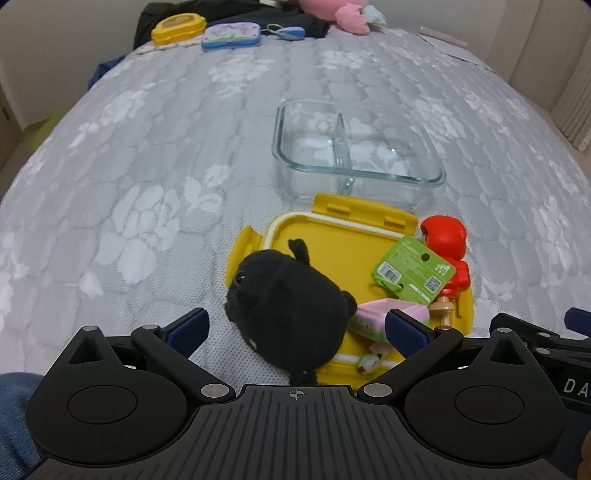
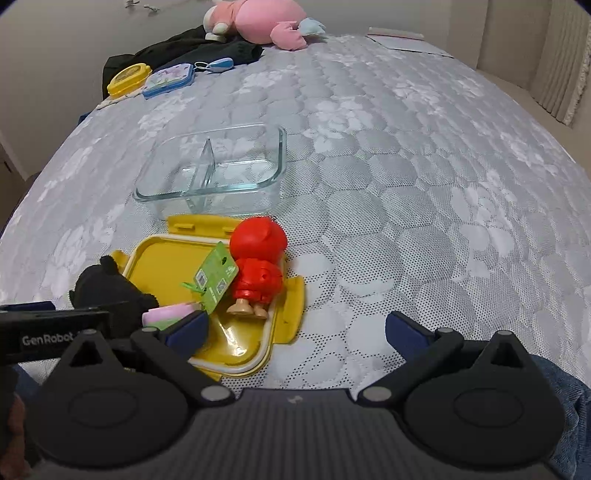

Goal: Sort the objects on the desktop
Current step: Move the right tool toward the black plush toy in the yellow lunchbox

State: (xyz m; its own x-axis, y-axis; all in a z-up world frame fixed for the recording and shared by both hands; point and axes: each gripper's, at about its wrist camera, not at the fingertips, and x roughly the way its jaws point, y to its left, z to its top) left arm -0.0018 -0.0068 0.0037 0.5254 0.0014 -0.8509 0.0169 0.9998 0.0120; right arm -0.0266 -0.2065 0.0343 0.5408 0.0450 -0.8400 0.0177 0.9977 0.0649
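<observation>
- Left wrist view: left gripper (image 1: 297, 325) gapes wide, empty, straddling black plush (image 1: 288, 295).
- Right gripper (image 2: 297, 328) also wide, empty.
- Risk: closing could snag the pink packet (image 1: 373, 314) on the yellow lid (image 1: 332, 243).

pink plush toy (image 1: 347, 13) cut off

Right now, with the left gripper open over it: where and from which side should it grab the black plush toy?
Grip the black plush toy across its round body, coming straight down and forward as the left gripper points. The toy lies on its side, half on the yellow plastic lid, and its widest soft part sits between the open fingers. The tail and ear are probably too thin to hold.
</observation>
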